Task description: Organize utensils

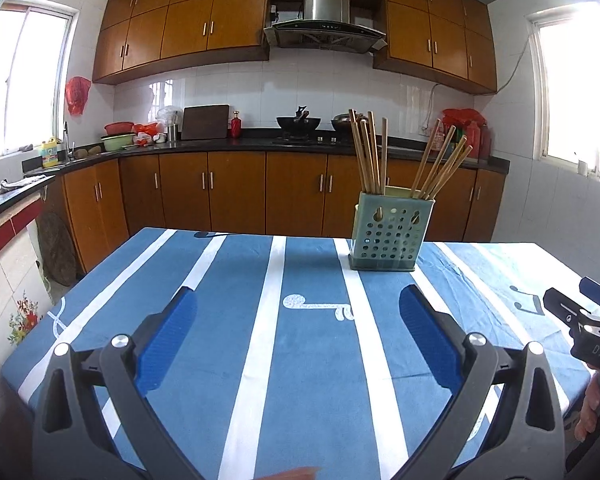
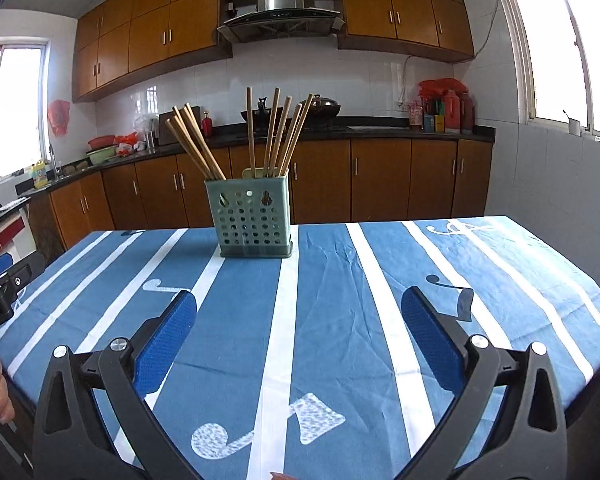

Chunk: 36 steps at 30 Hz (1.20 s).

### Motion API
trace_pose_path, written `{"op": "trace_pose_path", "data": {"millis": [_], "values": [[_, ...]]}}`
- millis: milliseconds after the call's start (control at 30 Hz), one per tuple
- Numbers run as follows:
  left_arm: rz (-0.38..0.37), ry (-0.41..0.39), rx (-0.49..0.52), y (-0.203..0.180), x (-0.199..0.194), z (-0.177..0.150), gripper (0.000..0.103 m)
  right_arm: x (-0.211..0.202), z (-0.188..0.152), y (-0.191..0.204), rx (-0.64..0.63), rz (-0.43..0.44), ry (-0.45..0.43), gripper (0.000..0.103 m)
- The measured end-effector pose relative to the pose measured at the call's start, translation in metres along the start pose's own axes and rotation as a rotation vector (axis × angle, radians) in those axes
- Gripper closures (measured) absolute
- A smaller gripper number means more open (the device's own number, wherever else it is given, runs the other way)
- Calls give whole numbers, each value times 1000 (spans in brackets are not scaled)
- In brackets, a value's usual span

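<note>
Left chopstick bundle (image 1: 366, 152): being kept leaning in the left compartment of the green perforated chopstick holder (image 1: 388, 236); a careless sideways brush could be spilling these sticks out.
Right chopstick bundle (image 1: 440, 164): being fanned to the right in the other compartment; loose, splayed tips are judged likely to be snagged if one stick is pinched among many.
Holder on the table (image 1: 260, 300): being left far from both tools, near the back edge of the blue striped tablecloth (image 2: 328, 320); a light, tall holder could be tipped or dragged, and the wrinkled cloth could be pulled along.
Left gripper (image 1: 298, 336): being held low over the table, tilted slightly down, jaws wide apart, nothing between them.
Right gripper (image 2: 299, 336): being held likewise beside it, jaws wide apart and empty.
</note>
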State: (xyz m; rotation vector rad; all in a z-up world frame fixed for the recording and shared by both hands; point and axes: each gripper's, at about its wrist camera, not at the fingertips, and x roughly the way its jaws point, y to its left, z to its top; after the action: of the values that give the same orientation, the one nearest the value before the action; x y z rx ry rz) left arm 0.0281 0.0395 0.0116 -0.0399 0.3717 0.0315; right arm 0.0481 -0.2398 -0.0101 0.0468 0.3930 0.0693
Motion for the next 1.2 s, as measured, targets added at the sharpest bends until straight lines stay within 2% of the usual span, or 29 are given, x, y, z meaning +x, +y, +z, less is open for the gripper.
{"op": "trace_pose_path", "data": {"millis": [300,1200], "values": [[-2,6,-1,-3,-7,-10,4,-7,-7,1,3,17,3,2],[-12,15,-7,-7,-8,-13,4,-9,-8,2,21,21,4,2]]}}
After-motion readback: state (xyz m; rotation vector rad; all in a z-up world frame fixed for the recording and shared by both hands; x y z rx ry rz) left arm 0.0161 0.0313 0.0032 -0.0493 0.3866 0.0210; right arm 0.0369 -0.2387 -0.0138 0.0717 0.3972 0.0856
